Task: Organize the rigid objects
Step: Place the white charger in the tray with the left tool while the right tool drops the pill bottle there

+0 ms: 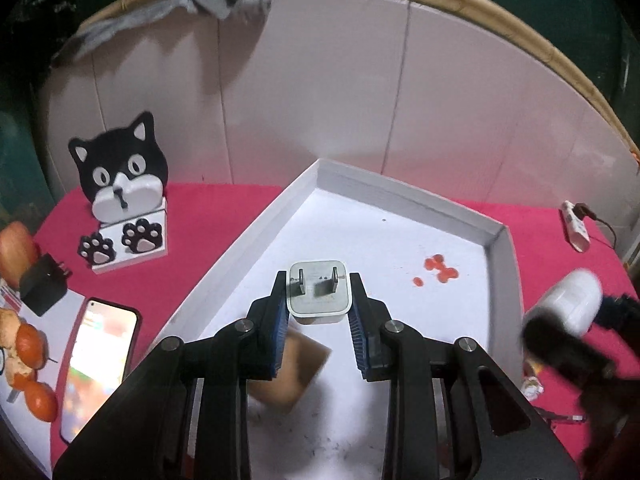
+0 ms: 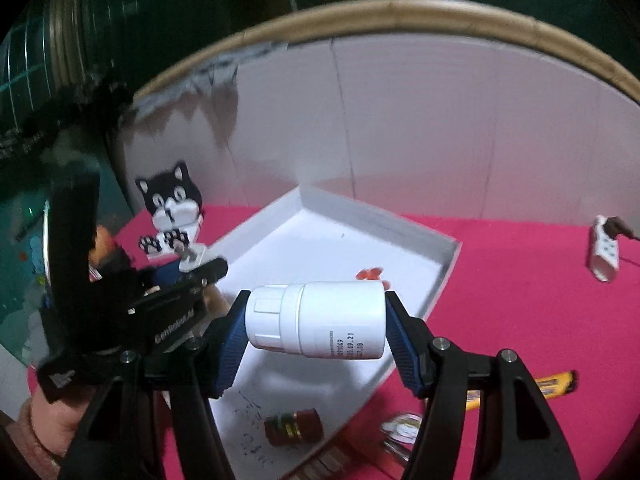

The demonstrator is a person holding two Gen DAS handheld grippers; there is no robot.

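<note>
A: Left gripper status?

B: Clamped on a white charger cube, square, rounded corners, two metal prongs facing up. It is held above the white tray, over the middle of the tray floor.

A: Right gripper?

B: Clamped endwise on a white bottle, lying sideways, ribbed cap left, printed date on the body. It hangs over the tray's near-right edge, above the pink tablecloth.
</note>
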